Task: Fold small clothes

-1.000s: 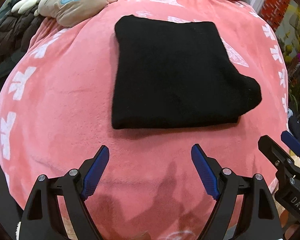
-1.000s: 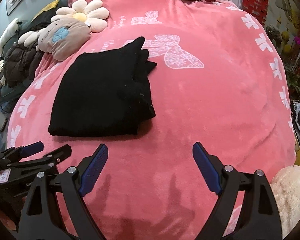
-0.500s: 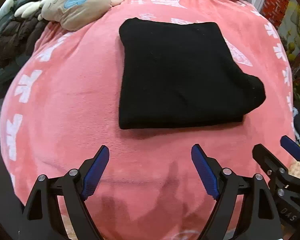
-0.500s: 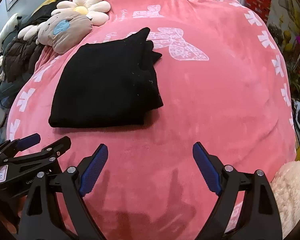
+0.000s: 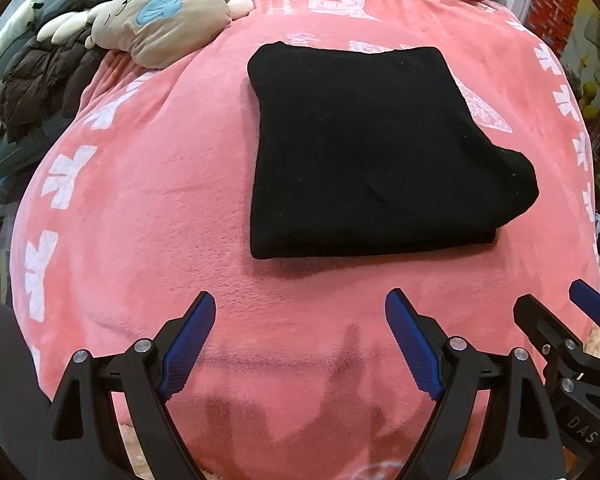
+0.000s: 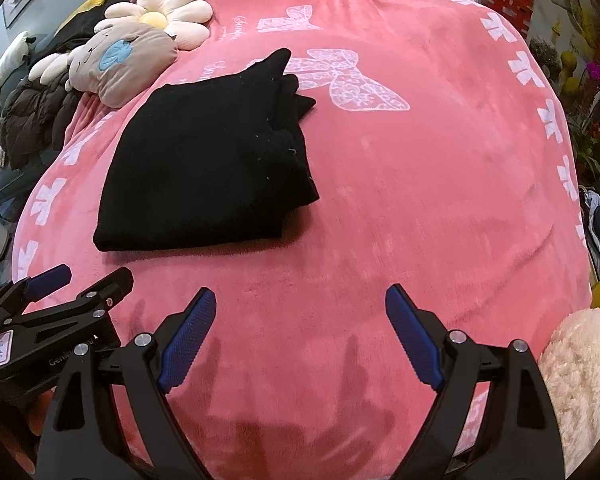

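Both grippers (image 5: 300, 312) (image 6: 300, 312) stay spread and empty, the folded black garment (image 5: 364, 152) unchanged.

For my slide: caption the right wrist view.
Folded black garment lies on a pink blanket; the open right gripper hovers empty.

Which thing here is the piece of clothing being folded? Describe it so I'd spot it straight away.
Start at the big pink blanket with white bows. Lying flat on it, nearer the stuffed toys, is the black garment, already folded into a thick rectangle. It is the only plain black thing on the blanket; the beige plush pillow and daisy cushion nearby are pale.
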Demonstrator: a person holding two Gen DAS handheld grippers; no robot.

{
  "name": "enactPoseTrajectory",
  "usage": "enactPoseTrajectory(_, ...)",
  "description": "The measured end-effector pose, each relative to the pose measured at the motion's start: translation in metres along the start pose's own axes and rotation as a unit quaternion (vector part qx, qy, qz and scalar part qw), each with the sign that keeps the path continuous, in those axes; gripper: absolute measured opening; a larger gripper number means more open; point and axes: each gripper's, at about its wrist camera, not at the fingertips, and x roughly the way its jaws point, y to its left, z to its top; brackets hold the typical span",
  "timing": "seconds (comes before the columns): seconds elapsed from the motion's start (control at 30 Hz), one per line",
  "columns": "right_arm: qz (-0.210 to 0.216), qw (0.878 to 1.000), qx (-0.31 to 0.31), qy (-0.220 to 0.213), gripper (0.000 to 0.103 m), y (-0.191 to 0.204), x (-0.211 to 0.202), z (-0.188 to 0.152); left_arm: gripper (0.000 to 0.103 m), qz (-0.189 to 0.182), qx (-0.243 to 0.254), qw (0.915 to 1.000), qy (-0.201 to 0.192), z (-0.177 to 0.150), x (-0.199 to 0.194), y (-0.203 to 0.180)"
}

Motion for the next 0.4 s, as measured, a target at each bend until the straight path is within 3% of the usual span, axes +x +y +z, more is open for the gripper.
enactPoseTrajectory(0.13,-0.002,1.0,0.001,0.0,0.084,0.0007,-0.0003,-0.0012,0.084,-0.007,0.0,1.0,-0.002,0.0,-0.0018,0.0003)
enactPoseTrajectory(0.23,-0.002,1.0,0.0,-0.001,0.084,0.0018,-0.0009,-0.0018,0.07,-0.013,0.001,0.9999,0.01,-0.0009,0.001,-0.0007)
enactPoseTrajectory(0.4,-0.005,1.0,0.001,-0.003,0.087,0.0049,-0.0032,-0.0047,0.069,-0.012,0.004,0.9998,0.015,-0.0015,0.0027,-0.0023)
